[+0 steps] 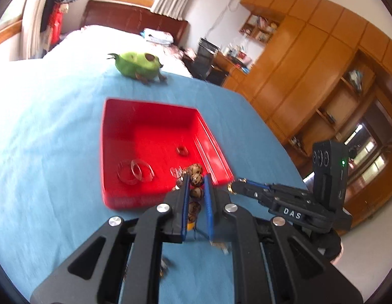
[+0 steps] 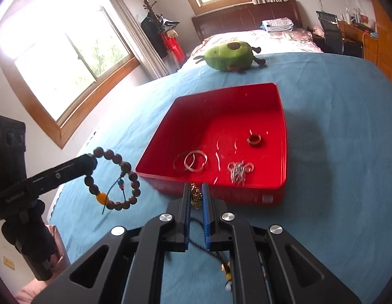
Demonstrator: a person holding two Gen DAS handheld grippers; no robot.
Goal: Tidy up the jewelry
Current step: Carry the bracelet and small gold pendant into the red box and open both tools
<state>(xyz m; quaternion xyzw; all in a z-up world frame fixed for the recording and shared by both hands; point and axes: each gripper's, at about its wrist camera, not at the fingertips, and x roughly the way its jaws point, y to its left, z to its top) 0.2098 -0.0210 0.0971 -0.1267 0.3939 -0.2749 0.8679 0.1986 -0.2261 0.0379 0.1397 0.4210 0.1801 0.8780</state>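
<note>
Jewelry: I see clear bangles (image 2: 192,163), a ring (image 2: 254,139) and a silver piece (image 2: 239,171) lying in the red tray (image 2: 155,171).
Left gripper (image 1: 196,178): clamped on bead bracelet (image 2: 114,179), hanging clear of the blue cloth (image 2: 335,177).
Right gripper (image 2: 196,186): clamped on gold pendant (image 2: 196,197); its black cord trails back.
Tray: on the cloth, near a green plush (image 2: 230,55).

A tray (image 2: 282,116) sits on the bed (image 2: 335,152), with a plush toy (image 2: 228,55) behind it. In the tray lie two bangles (image 2: 192,162), a ring (image 2: 254,139) and what may be a chain (image 2: 239,171).
</note>
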